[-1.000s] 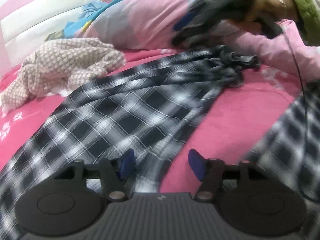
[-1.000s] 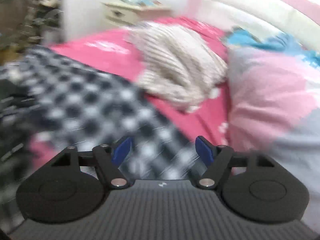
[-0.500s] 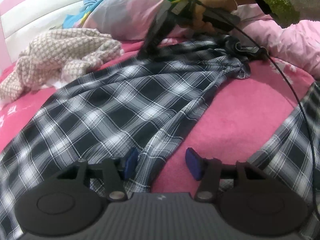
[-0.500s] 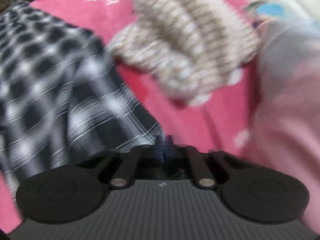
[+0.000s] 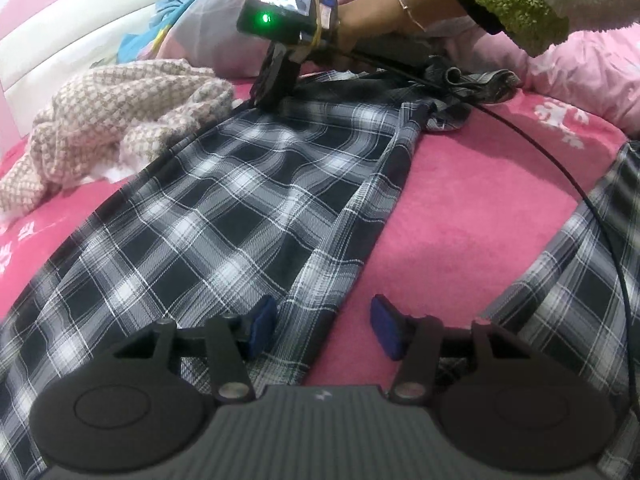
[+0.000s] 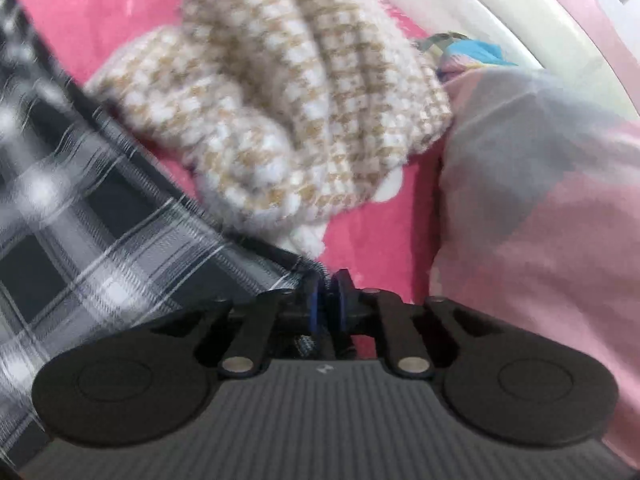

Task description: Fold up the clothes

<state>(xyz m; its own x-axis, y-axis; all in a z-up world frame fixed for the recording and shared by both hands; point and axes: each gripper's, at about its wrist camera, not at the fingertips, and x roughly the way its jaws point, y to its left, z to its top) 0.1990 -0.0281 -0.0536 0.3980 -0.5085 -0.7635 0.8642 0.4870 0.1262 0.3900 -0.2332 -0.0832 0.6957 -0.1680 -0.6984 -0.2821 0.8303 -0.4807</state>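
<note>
A home bedroom: a pink bedspread (image 5: 460, 200), pillows (image 6: 540, 200), a padded headboard (image 5: 80, 20) and strewn clothes.

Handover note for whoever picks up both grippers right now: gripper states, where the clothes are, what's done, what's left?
Left gripper: open, low over the near edge of the plaid shirt, not gripping.
Right gripper: pinched on the shirt's far corner; its jaws have just eased slightly, cloth between them.
Shirt lies spread on the pink bed; knit sweater crumpled beside it.
Done: corner taken. Left: every fold, then the sweater.
</note>
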